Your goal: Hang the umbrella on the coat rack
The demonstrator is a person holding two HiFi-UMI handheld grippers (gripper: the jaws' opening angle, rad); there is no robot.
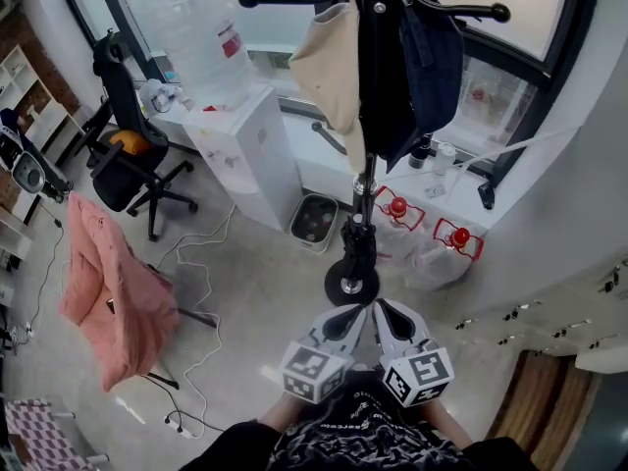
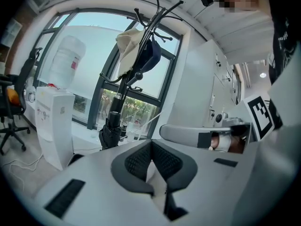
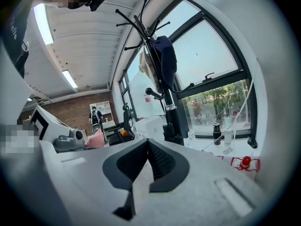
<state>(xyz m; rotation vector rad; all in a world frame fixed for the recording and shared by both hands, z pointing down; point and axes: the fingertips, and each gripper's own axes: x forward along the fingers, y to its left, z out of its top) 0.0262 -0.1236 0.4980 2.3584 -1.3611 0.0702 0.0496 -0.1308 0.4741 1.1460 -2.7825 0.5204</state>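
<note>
The black coat rack (image 1: 365, 180) stands right in front of me, its hooks (image 1: 481, 11) spread at the top. A cream bag (image 1: 332, 62) and a dark navy garment (image 1: 432, 57) hang from it. A long black folded thing (image 1: 379, 77), likely the umbrella, hangs down along the pole. Lower on the pole sits a black bundle (image 2: 110, 132) that I cannot identify. My left gripper (image 1: 345, 314) and right gripper (image 1: 385, 312) are side by side near the rack's round base (image 1: 351, 285). Both are shut and hold nothing, as the left gripper (image 2: 151, 142) and right gripper (image 3: 148, 142) views show.
A white water dispenser (image 1: 245, 145) with a big bottle stands left of the rack. A small bin (image 1: 314, 222) and two red-capped jugs (image 1: 397, 226) sit by the window wall. Further left are an office chair (image 1: 128, 160), a pink garment (image 1: 108, 283) and floor cables (image 1: 201, 283).
</note>
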